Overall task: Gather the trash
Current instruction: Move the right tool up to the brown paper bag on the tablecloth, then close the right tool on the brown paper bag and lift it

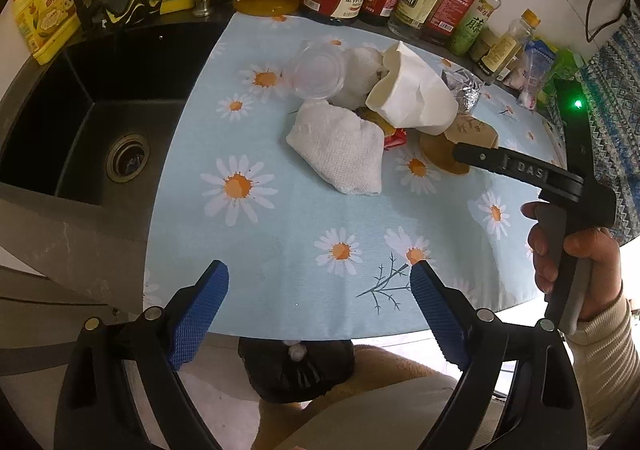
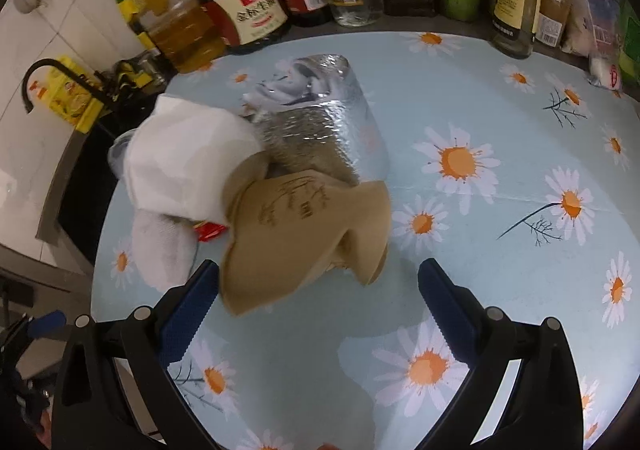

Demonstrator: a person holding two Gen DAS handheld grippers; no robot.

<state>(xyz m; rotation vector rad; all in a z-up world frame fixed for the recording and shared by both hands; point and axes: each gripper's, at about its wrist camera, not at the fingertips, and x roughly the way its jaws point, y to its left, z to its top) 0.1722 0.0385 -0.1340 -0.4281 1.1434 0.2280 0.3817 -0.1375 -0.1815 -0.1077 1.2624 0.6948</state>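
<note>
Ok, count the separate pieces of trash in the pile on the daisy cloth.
6 visible: clear plastic lid, white paper cup, white paper towel, foil bag, brown paper bag, small red wrapper. More may be hidden beneath.

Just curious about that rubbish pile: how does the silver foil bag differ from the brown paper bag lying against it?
The foil bag is shiny, crinkled silver and lies further back; the brown paper bag is matte tan with dark handwriting and lies nearest the open right gripper. The foil bag's mouth gapes open; the paper bag is crumpled and folded. Both lie on the daisy cloth.
</note>
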